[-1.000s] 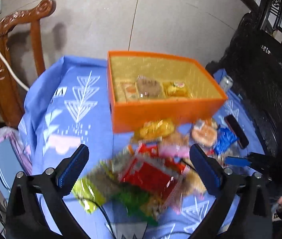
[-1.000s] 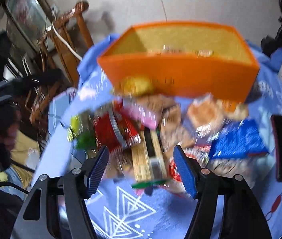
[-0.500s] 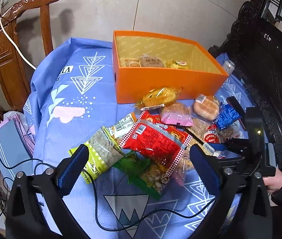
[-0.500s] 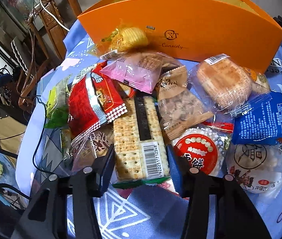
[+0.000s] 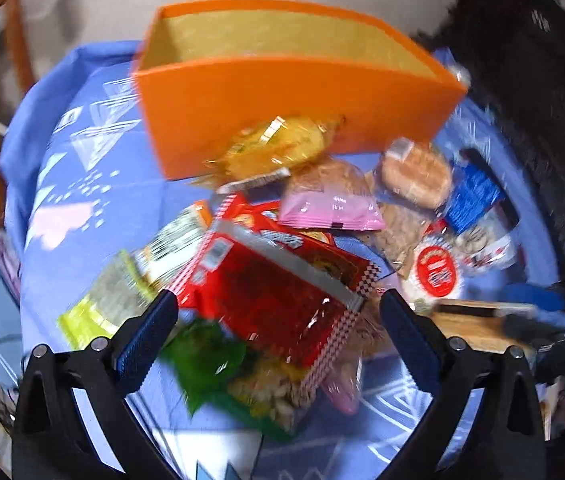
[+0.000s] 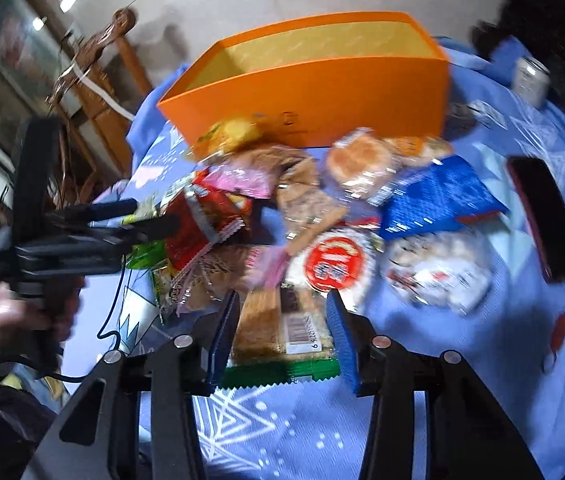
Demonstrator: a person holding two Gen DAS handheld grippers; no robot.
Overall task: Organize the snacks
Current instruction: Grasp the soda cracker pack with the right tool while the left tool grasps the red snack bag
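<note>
Right tool [image 6: 282,330] clamped on cracker pack [image 6: 282,326]

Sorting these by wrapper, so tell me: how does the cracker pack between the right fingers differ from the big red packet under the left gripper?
The long clear cracker pack with a green end is pinched in the right gripper, while the red packet with checkered edges lies free below the open left gripper. The cracker pack's wrapper is see-through; the red packet's is mostly opaque. Both are sealed snacks outside the orange box.
</note>
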